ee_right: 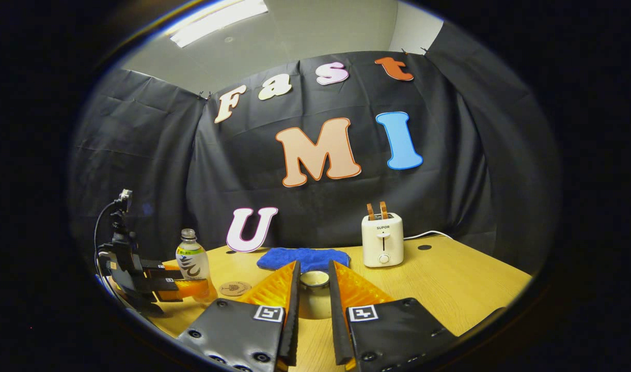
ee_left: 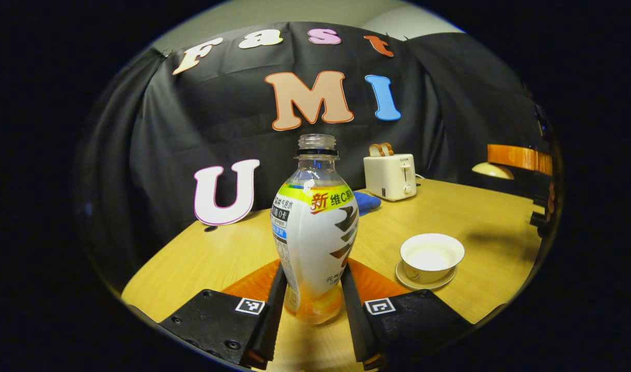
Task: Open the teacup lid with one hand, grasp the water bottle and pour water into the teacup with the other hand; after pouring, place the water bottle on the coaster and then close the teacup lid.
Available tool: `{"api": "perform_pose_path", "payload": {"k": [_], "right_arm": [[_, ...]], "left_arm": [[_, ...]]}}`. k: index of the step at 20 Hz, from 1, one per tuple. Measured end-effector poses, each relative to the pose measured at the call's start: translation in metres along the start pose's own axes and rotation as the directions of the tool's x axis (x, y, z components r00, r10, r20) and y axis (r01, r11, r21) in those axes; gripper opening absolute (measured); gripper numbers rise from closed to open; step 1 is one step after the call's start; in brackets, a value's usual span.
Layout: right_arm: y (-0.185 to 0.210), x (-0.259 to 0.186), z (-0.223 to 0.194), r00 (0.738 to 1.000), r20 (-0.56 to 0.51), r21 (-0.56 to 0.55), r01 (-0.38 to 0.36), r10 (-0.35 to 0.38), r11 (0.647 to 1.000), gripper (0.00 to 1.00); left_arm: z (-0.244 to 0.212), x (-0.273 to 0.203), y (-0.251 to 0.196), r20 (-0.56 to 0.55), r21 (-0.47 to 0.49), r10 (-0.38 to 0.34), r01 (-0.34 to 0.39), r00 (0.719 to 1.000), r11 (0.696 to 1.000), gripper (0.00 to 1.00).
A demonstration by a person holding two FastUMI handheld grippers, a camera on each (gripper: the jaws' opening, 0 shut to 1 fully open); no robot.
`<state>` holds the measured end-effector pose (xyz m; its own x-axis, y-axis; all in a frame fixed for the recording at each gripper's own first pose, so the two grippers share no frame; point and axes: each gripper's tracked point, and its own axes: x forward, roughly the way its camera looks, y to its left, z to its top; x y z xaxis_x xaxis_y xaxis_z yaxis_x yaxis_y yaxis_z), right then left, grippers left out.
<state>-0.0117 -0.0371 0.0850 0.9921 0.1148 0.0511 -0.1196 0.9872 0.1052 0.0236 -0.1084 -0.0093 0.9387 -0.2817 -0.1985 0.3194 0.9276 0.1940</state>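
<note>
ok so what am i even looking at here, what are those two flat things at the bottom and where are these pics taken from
There is no robot here: a person holds a pair of two-finger tongs in each hand, and a fisheye camera rides on each pair. The two flat things at the bottom of each picture are that pair's own fingers.

The left gripper view looks along the left tongs, which are closed on the lower part of an uncapped water bottle. The right gripper view looks along the right tongs, which hold the teacup lid.

On the wooden table are the open teacup on its saucer, a toaster, a blue cloth and a round coaster.
</note>
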Motion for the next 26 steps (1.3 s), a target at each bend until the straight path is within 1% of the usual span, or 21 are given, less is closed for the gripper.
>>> {"api": "perform_pose_path", "payload": {"k": [1,3,5,7,8,9,10,12,14,17,18,21,23,24,25,26], "right_arm": [[0.000,0.000,0.001,1.000,0.001,0.000,0.000,0.000,1.000,0.30],[-0.001,0.000,0.002,1.000,0.004,0.001,0.000,0.000,1.000,0.31],[-0.004,-0.001,0.004,1.000,0.009,-0.004,0.011,-0.011,1.000,0.32],[-0.004,-0.002,0.005,1.000,0.011,0.002,0.011,-0.011,1.000,0.31],[-0.005,-0.002,0.005,1.000,0.012,0.008,0.011,-0.011,1.000,0.32],[-0.006,-0.002,0.006,1.000,0.012,0.011,0.011,-0.011,1.000,0.31],[-0.007,-0.003,0.007,1.000,0.014,0.013,0.016,-0.016,1.000,0.30],[-0.010,-0.003,0.008,1.000,0.016,0.011,0.020,-0.020,1.000,0.32],[-0.009,-0.004,0.009,1.000,0.020,0.014,0.020,-0.020,1.000,0.32],[-0.010,-0.004,0.010,1.000,0.020,0.016,0.020,-0.020,1.000,0.31],[-0.009,-0.005,0.010,1.000,0.019,0.016,0.018,-0.018,1.000,0.30],[-0.008,-0.005,0.010,1.000,0.020,0.016,0.014,-0.015,1.000,0.30],[-0.008,-0.005,0.011,1.000,0.020,0.014,0.014,-0.014,1.000,0.31],[-0.008,-0.005,0.009,1.000,0.019,0.014,0.014,-0.014,1.000,0.30],[-0.007,-0.004,0.009,1.000,0.017,0.013,0.013,-0.013,1.000,0.32],[-0.007,-0.004,0.009,1.000,0.015,0.013,0.011,-0.012,1.000,0.30]], "left_arm": [[0.000,0.000,0.002,-0.003,0.056,0.014,-0.014,1.000,0.998,0.55],[-0.001,0.003,0.006,-0.011,0.168,0.038,-0.036,0.999,0.985,0.55],[-0.002,0.004,0.006,-0.011,0.239,0.050,-0.046,0.999,0.970,0.55],[-0.007,0.005,0.004,-0.019,0.288,0.056,-0.048,0.998,0.956,0.55],[-0.008,0.006,0.002,-0.024,0.318,0.062,-0.051,0.998,0.947,0.55],[-0.008,0.004,0.003,-0.024,0.356,0.075,-0.062,0.997,0.933,0.55],[-0.007,0.005,0.002,-0.023,0.399,0.079,-0.063,0.997,0.915,0.55],[-0.007,0.008,-0.005,-0.021,0.491,0.076,-0.056,0.997,0.869,0.56],[-0.010,0.008,-0.009,-0.020,0.560,0.067,-0.045,0.998,0.827,0.55],[-0.016,0.006,-0.016,-0.022,0.624,0.065,-0.037,0.998,0.781,0.55],[-0.017,0.008,-0.017,-0.025,0.649,0.068,-0.036,0.997,0.760,0.55],[-0.017,0.014,-0.013,-0.018,0.731,0.087,-0.047,0.996,0.681,0.55],[-0.019,0.015,-0.008,-0.024,0.773,0.100,-0.045,0.995,0.633,0.55],[-0.018,0.015,-0.008,-0.023,0.788,0.100,-0.044,0.995,0.614,0.55],[-0.019,0.016,-0.006,-0.025,0.800,0.106,-0.043,0.994,0.598,0.55],[-0.020,0.016,-0.006,-0.032,0.813,0.111,-0.039,0.993,0.581,0.55]]}}
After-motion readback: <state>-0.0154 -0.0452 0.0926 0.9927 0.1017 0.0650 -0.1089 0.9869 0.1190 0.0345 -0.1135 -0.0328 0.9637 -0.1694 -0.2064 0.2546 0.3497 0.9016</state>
